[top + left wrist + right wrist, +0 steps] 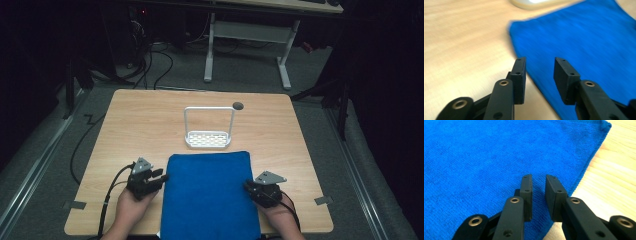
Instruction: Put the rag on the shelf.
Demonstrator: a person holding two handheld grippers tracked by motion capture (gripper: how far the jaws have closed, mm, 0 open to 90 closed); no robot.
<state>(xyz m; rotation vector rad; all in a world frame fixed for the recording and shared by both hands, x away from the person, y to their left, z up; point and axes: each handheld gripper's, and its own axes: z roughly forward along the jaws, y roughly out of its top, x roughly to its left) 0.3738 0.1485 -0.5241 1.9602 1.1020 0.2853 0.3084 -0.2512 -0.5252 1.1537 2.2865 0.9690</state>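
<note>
Blue towel [209, 192] flat on the bench [125, 125], near side, just short of white rack [208, 135]. Left hand-held gripper [159, 179] parted at towel's left edge; right hand-held gripper [248, 186] slightly apart over right edge, gripping nothing. Probably lining up a fold: next, pinching both edges.

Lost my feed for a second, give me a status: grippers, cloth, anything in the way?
Left gripper open at blue cloth's left edge. Right gripper narrowly open over its right edge, nothing held. Cloth flat; white rack just beyond it.
</note>
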